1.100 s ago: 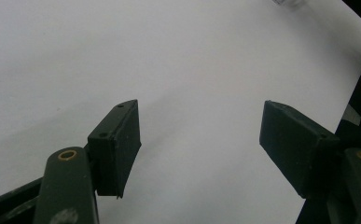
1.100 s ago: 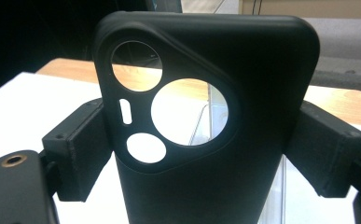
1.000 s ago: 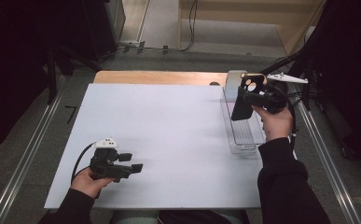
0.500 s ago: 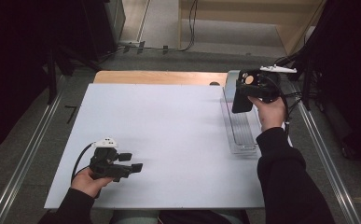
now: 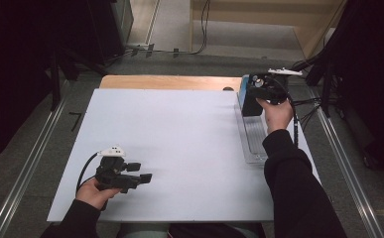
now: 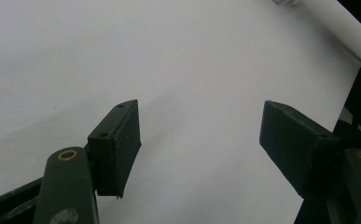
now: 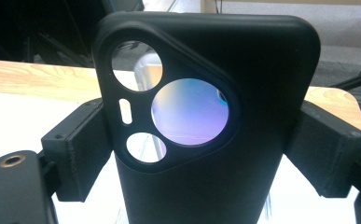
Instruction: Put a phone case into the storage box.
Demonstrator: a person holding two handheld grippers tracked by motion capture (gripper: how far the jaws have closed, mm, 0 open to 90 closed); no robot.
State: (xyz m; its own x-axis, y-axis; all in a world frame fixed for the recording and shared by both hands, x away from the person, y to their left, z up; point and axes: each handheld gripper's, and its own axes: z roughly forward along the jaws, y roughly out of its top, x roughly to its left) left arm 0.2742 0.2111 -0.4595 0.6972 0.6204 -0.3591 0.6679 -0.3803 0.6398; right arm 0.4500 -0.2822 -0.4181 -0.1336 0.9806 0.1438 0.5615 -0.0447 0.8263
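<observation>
My right gripper (image 7: 204, 154) is shut on a black phone case (image 7: 206, 177), one pad pressing on each long side. The case stands upright with its camera cut-outs towards the lens. From above, the phone case (image 5: 250, 102) hangs below the right gripper (image 5: 257, 94), over the far end of a clear tray (image 5: 254, 141) at the right edge of the white board (image 5: 179, 134). At the near left my left gripper (image 5: 142, 174) rests low over the board. The left gripper (image 6: 201, 140) is open, with bare white board between its pads.
A wooden strip (image 5: 169, 82) runs along the board's far edge. Something blue (image 5: 241, 88) shows just left of the held case. Metal rails (image 5: 351, 168) flank the table, and cables (image 5: 306, 104) trail off at the far right.
The right hand has carried the phone case towards the far end of the tray and slightly left. The left hand and its gripper have not moved.
</observation>
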